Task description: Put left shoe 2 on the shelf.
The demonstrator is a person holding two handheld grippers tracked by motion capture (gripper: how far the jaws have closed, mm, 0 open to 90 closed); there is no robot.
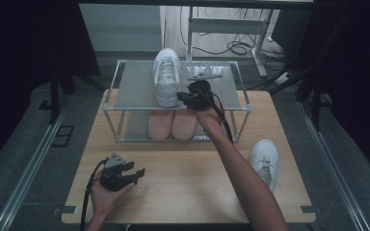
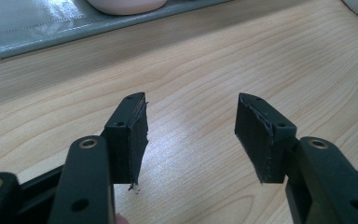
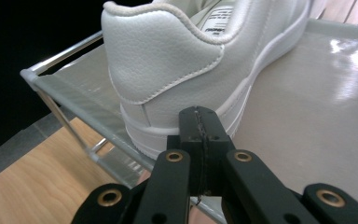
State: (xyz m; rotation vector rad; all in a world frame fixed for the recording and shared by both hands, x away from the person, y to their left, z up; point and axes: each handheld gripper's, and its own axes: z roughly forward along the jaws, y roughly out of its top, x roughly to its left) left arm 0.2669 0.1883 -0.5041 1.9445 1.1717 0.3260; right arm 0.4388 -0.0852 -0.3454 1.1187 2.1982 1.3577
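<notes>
A white sneaker [image 1: 166,77] stands on the top shelf of a metal shoe rack [image 1: 135,89], heel [image 3: 168,70] toward the rack's front edge. My right gripper [image 1: 181,98] is at that heel's right side; in the right gripper view its jaws [image 3: 199,122] are shut together with nothing between them, tips against the sole's rim. A second white sneaker [image 1: 265,161] lies on the wooden table [image 1: 188,187] at the right. My left gripper [image 1: 136,172] rests low over the table's front left, open [image 2: 191,126] and holding nothing.
A pair of pink shoes [image 1: 172,126] sits on the rack's lower shelf; one toe [image 2: 126,4] and the shelf's edge [image 2: 28,28] lie ahead of the left gripper. A small grey object [image 1: 203,75] lies on the top shelf, right of the sneaker. Desk legs and cables are behind the rack.
</notes>
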